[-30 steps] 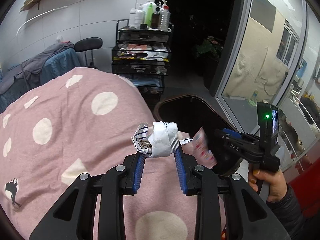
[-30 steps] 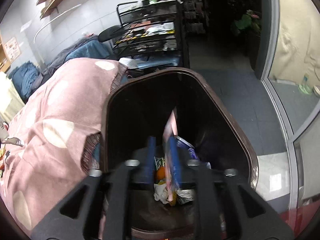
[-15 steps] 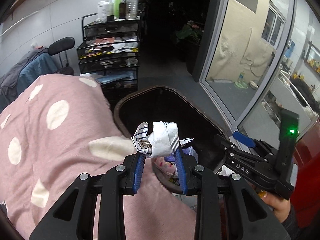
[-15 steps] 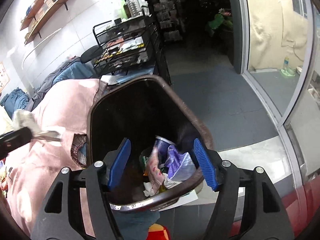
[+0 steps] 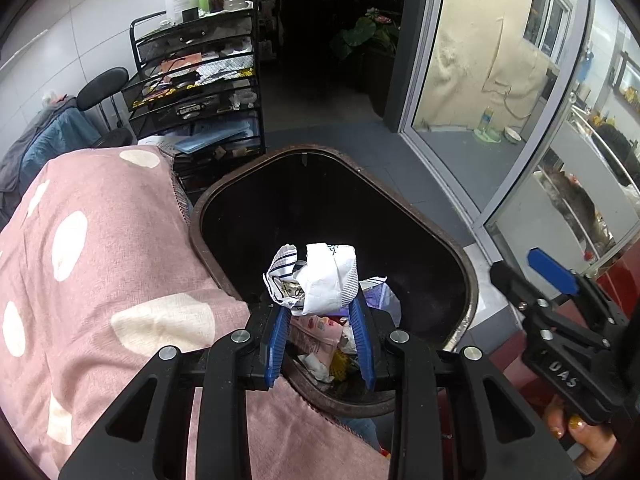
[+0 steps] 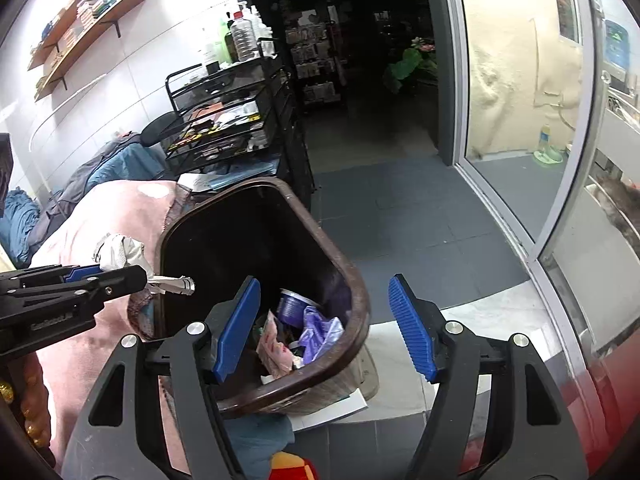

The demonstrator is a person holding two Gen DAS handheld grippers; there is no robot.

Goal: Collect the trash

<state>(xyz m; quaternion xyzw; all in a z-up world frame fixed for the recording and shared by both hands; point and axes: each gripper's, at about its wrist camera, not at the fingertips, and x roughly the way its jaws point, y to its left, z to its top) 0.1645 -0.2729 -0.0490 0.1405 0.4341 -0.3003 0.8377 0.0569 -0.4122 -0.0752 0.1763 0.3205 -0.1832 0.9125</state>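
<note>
My left gripper (image 5: pixel 320 302) is shut on a crumpled white wrapper (image 5: pixel 320 276) and holds it above the near part of a dark brown bin (image 5: pixel 468 276). In the right wrist view the same wrapper (image 6: pixel 120 254) hangs at the bin's left rim. The bin (image 6: pixel 356 300) holds a pink packet (image 6: pixel 274 344), a purple bag (image 6: pixel 320 332) and a blue cup (image 6: pixel 294 304). My right gripper (image 6: pixel 324 280) stands open over the bin's near right rim with nothing between its blue pads. From the left wrist it shows beside the bin, right gripper (image 5: pixel 520 276) held by a hand.
A pink cloth with pale dots (image 5: pixel 100 260) covers the surface left of the bin. A black mesh cart (image 5: pixel 200 92) with bottles on top stands behind. A glass door (image 5: pixel 500 100) runs along the right. Grey floor tiles (image 6: pixel 400 220) lie beyond the bin.
My left gripper has carried the white wrapper from over the pink cloth to over the bin. My right gripper has opened, dropped the pink packet into the bin and drawn back to the right.
</note>
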